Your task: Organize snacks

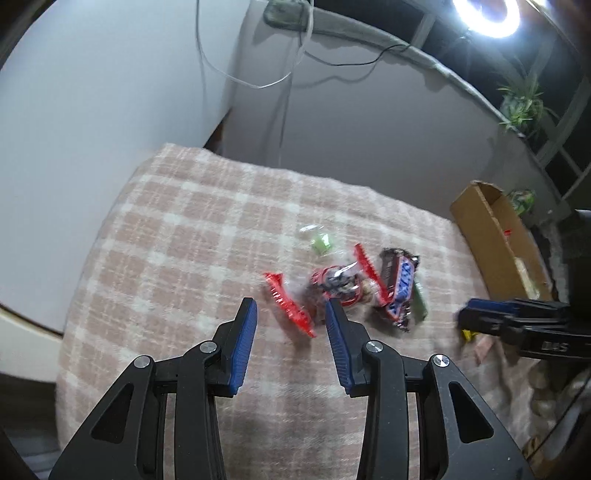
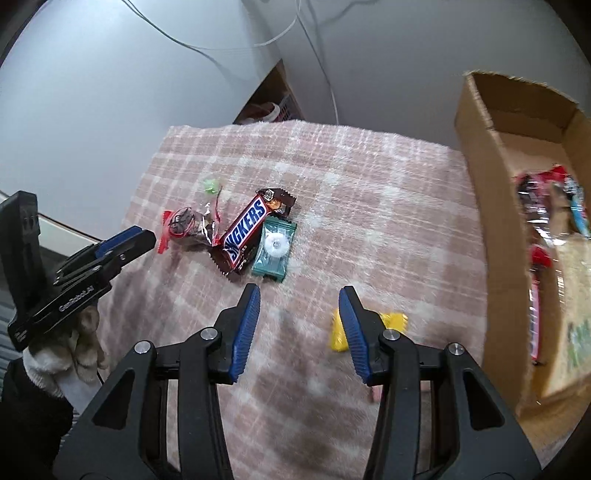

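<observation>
Snacks lie in a cluster on a pink checked blanket point(image 2: 369, 192): a clear red-edged packet point(image 2: 188, 229), a Snickers bar point(image 2: 245, 230), a teal mint packet point(image 2: 273, 249) and a small green sweet point(image 2: 211, 185). A yellow sweet point(image 2: 395, 320) lies partly behind my right gripper's right finger. My right gripper point(image 2: 300, 295) is open and empty above the blanket, between the cluster and the yellow sweet. My left gripper point(image 1: 290, 308) is open and empty, hovering just short of the red-edged packet point(image 1: 325, 286); the Snickers bar point(image 1: 400, 282) lies right of it.
An open cardboard box point(image 2: 480, 122) stands at the blanket's right edge with several snack packets point(image 2: 546, 221) inside. It also shows in the left wrist view point(image 1: 484, 229). A white wall and hanging cables are behind. A ring light point(image 1: 485, 14) shines at top right.
</observation>
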Demonstrator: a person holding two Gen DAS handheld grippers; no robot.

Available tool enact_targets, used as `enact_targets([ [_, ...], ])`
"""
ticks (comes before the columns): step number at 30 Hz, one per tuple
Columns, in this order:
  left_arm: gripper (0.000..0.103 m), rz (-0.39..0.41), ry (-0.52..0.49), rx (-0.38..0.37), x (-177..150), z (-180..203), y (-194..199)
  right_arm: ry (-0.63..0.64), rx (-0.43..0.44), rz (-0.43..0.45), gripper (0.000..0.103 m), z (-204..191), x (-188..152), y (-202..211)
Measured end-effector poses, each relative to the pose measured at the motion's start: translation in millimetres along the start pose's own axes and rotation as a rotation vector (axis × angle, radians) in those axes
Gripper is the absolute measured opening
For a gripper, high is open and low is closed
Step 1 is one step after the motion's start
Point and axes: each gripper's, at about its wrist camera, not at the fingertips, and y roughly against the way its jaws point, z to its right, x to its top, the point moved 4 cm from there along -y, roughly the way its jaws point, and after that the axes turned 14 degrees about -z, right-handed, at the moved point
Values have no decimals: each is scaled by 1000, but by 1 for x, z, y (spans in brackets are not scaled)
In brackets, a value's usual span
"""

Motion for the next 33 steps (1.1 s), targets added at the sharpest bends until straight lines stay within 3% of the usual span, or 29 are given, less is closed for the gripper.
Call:
enact_targets([
  [3,37,-15,-98,2,4,14,-4,15,-11,-8,47,-6,7,-7],
  [6,46,-32,-176,24,9,27,-10,19,-22,-13,47,-8,13,-12],
  [9,47,-32,-259,54,15,38,-15,20,-32,-17,47,-8,17,-16],
  [12,54,-62,-359,80,20,49,-27,22,-41,-21,47,-8,21,-19],
  [18,54,-96,-462,139,22,52,-45,42,-53,-40,47,-11,26,-25],
  [24,54,-114,-456,110,22,52,-58,53,-75,-40,38,-11,28,-29],
  [26,54,-115,-446,120,20,51,-61,61,-89,-48,25,-12,30,-32],
  [33,37,-96,-377,81,19,43,-55,34,-77,-60,28,-17,33,-38],
])
